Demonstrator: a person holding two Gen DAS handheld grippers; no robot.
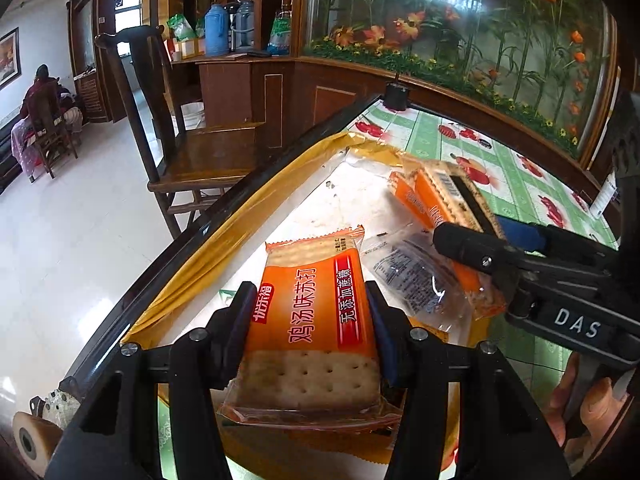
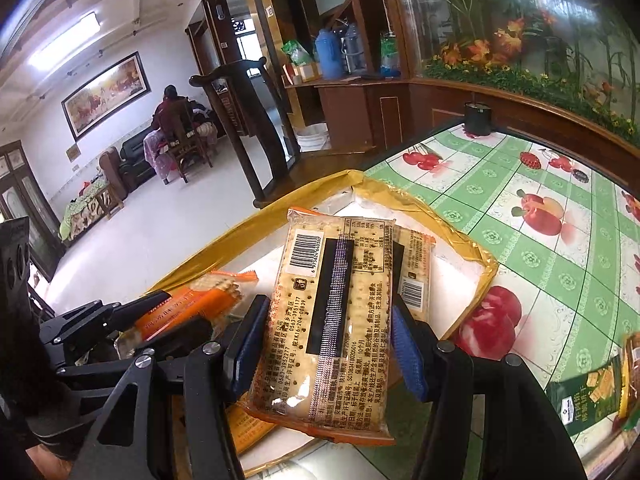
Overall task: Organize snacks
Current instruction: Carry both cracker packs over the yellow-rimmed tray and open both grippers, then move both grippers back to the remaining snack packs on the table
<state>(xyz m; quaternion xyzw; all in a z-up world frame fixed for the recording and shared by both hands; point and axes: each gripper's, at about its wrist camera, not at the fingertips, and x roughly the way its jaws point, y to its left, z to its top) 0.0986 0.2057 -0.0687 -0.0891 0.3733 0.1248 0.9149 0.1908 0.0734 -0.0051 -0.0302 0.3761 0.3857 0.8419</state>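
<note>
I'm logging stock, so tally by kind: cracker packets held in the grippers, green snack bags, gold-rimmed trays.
held cracker packets: 2
green snack bag: 1
gold-rimmed tray: 1
Total: 4

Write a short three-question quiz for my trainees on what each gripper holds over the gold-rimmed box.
1. True or false: the left gripper holds a cracker pack with its orange printed front facing the camera.
2. Which face of the pack in the right gripper faces its camera?
3. Multiple choice: the gold-rimmed box rests on a) a chair, b) a fruit-print tablecloth, c) the floor.

Key: 1 true; 2 the barcode back; 3 b.
</note>
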